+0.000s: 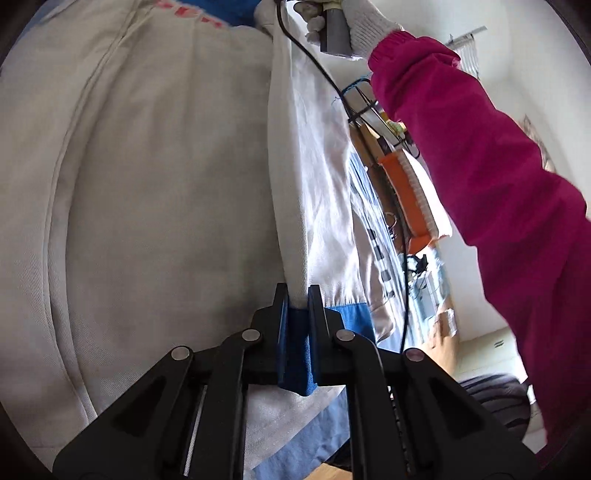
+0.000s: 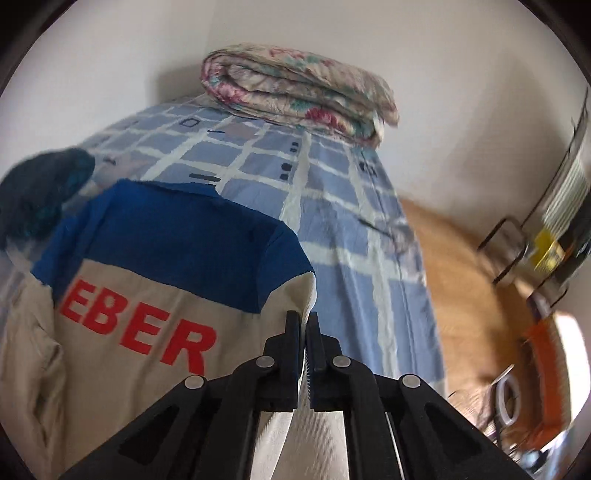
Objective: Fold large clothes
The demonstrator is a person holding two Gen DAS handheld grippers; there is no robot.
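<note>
A large beige jacket [image 1: 155, 177] with a blue yoke [image 2: 177, 243] and red letters "EBER" [image 2: 140, 332] lies on a bed. My left gripper [image 1: 297, 295] is shut on the jacket's folded side edge at its blue hem band [image 1: 295, 347]. My right gripper [image 2: 302, 321] is shut on the same edge near the blue shoulder. In the left wrist view a white-gloved hand [image 1: 354, 22] in a magenta sleeve [image 1: 480, 155] holds the right gripper's handle at the top. The held edge stretches between the two grippers.
The bed has a blue and white checked sheet [image 2: 332, 192]. A folded floral quilt [image 2: 299, 85] lies at its far end. A dark teal garment [image 2: 40, 184] lies at the left. A wooden floor [image 2: 469, 288], an orange item [image 1: 406, 192] and a metal rack [image 2: 554, 199] are to the right.
</note>
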